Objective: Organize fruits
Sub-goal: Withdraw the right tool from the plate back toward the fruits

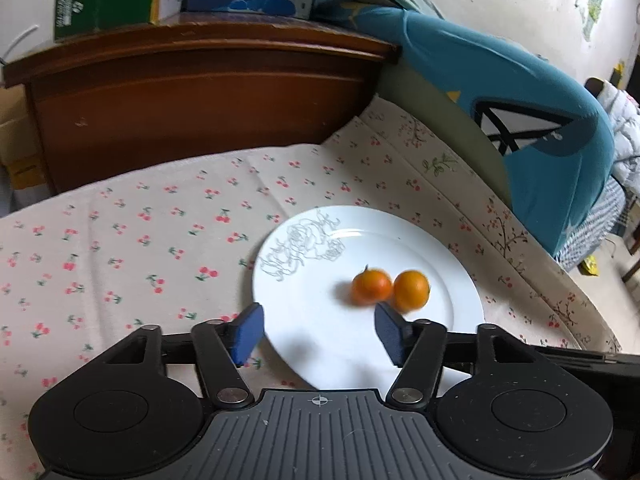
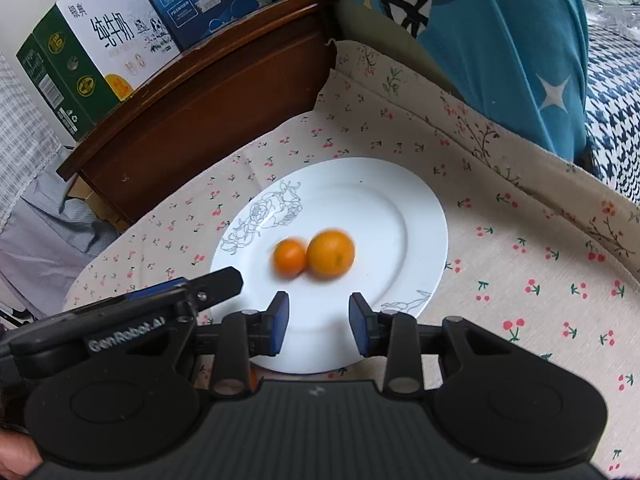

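Your left tool [image 1: 318, 334] stands spread and empty over the plate [image 1: 304, 336], two oranges [image 1: 390, 287] just beyond it. Your right tool [image 2: 319, 324] is parted too, empty, the oranges just ahead, touching each other.

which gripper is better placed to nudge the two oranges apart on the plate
Probably left: the left gripper is open wider, one of its fingers beside the two small round oranges on the white ceramic plate.
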{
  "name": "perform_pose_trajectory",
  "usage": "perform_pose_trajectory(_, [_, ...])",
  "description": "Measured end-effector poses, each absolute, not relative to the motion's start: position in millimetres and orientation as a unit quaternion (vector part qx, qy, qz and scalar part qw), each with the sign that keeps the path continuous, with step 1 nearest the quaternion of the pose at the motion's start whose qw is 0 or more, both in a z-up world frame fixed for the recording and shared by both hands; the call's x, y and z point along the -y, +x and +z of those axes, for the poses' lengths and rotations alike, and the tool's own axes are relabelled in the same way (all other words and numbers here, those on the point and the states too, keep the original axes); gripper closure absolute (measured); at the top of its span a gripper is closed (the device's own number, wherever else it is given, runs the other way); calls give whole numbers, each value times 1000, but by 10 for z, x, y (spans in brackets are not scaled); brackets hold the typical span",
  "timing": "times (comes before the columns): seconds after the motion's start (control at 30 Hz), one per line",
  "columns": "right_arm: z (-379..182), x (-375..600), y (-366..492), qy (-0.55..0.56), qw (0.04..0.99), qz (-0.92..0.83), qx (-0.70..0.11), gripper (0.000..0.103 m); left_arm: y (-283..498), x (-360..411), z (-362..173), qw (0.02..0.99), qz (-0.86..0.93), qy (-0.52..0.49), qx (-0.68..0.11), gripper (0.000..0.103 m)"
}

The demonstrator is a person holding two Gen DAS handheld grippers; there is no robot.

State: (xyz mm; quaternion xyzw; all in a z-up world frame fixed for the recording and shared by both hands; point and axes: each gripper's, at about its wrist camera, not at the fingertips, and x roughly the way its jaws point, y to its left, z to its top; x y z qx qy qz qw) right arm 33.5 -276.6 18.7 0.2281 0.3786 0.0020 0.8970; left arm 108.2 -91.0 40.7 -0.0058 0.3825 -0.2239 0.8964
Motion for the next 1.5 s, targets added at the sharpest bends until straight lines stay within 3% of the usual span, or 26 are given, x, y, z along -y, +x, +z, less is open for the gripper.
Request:
perform_pose_trajectory(0.2, [221, 2733, 282, 213, 902, 4, -376, 60, 962, 821, 538, 903, -206, 7, -376, 25])
perform_pose_trajectory(0.3, [249, 2695, 228, 205, 904, 10, -376, 55, 856, 774, 600, 907, -204, 16, -368, 24])
perform_pose_trajectory(1.5, [282, 2543, -589, 189, 898, 54, -394, 54, 66, -50, 550, 904, -110, -24, -412, 23])
